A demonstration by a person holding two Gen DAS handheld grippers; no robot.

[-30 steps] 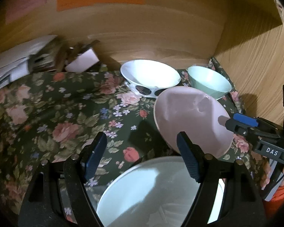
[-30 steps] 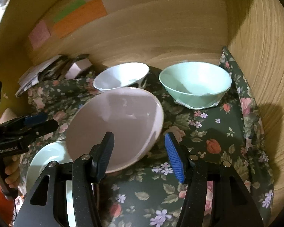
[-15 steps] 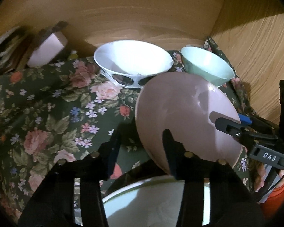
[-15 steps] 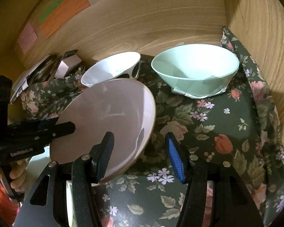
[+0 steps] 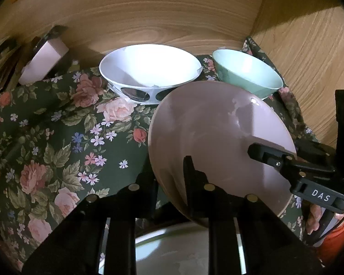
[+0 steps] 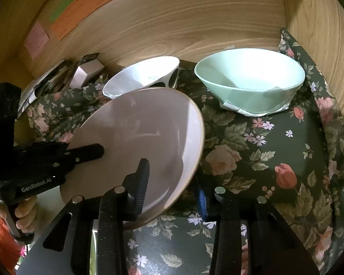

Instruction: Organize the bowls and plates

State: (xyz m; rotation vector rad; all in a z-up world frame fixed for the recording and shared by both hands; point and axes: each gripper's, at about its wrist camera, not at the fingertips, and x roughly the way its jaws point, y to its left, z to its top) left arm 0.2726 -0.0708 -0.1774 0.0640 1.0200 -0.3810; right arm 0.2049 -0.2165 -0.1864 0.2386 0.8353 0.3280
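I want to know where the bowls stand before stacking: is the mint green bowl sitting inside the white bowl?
No, the mint green bowl stands on the floral cloth by itself, beside the white bowl and apart from it.

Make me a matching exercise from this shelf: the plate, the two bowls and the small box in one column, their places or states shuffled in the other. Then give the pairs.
1. pink plate
2. white bowl
3. mint-green bowl
4. pink box

A. stands in the back right corner
B. tilted, gripped at its rim
C. stands at the back wall, dark ovals on its side
D. at the back left, beside papers

Pairs: 1-B, 2-C, 3-A, 4-D
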